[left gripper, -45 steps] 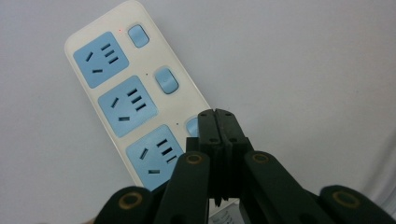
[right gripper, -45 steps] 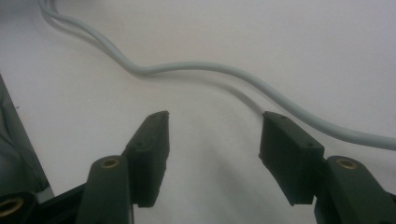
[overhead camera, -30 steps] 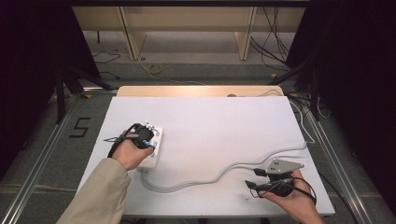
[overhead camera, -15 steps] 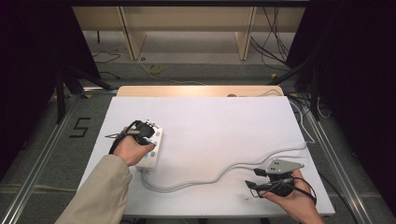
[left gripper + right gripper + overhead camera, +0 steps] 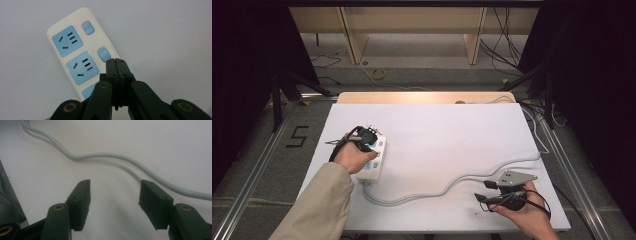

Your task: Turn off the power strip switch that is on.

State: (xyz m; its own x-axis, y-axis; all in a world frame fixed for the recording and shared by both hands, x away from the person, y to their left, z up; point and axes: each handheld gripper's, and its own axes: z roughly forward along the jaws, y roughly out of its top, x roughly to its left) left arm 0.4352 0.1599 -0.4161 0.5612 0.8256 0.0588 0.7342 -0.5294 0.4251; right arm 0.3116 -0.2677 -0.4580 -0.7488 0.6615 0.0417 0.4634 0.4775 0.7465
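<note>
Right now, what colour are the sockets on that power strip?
Light blue sockets on a cream power strip, clearest in the left gripper view.

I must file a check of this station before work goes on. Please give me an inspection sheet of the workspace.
Surface: white table top, flat, no stains seen.
Job's things: white power strip with blue sockets and switches, lying flat at the left side.
Clutter: nothing seen.
Grippers: left gripper shut, tips over the strip's edge by a switch; right gripper open, nothing between its jaws.
Cables: grey cord winds from the strip across the table to the right edge.
Surroundings: grey floor with a taped "5", wooden shelving behind.
</note>
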